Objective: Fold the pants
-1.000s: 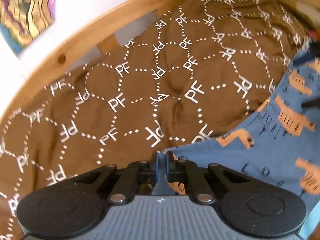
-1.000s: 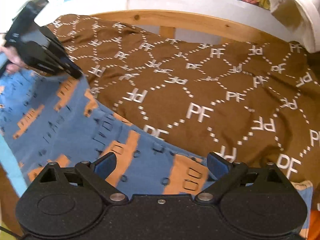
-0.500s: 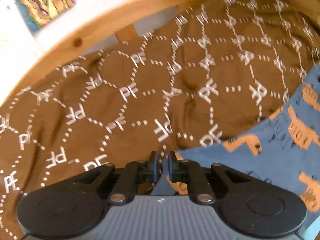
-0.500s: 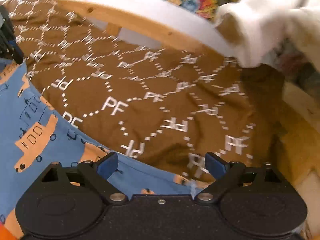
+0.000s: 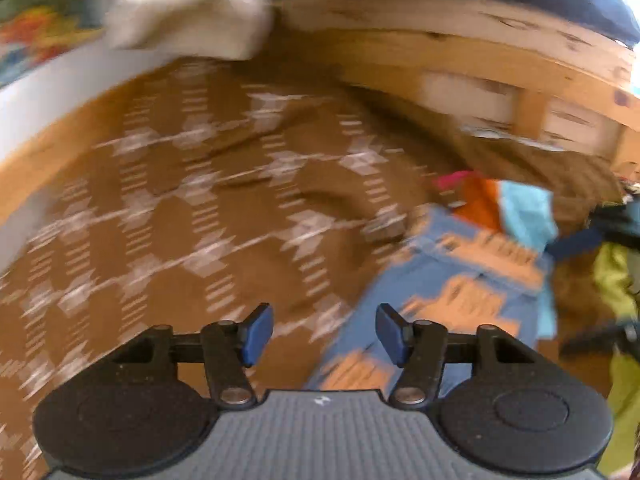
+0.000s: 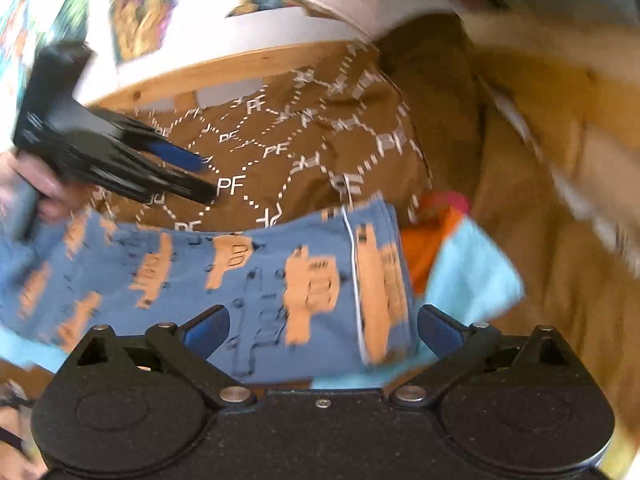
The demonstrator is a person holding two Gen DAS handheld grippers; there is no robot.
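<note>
White "PF" lettering repeats inside dotted hexagons on the soft brown bedspread. The blue cotton pants with orange vehicle prints lie folded on it. The left gripper has just been opening, nothing between its blue pads; the right gripper stands wide apart above the pants, empty.

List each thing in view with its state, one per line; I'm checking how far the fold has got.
Blue pants: lying spread on the brown blanket, held by neither gripper.
Left gripper: jaws have just been opening, nothing between them.
Right gripper: open over the pants, not pressing on them.
Brown blanket: spread out, wrinkled.
Light blue cloth: lying beside the pants.
</note>
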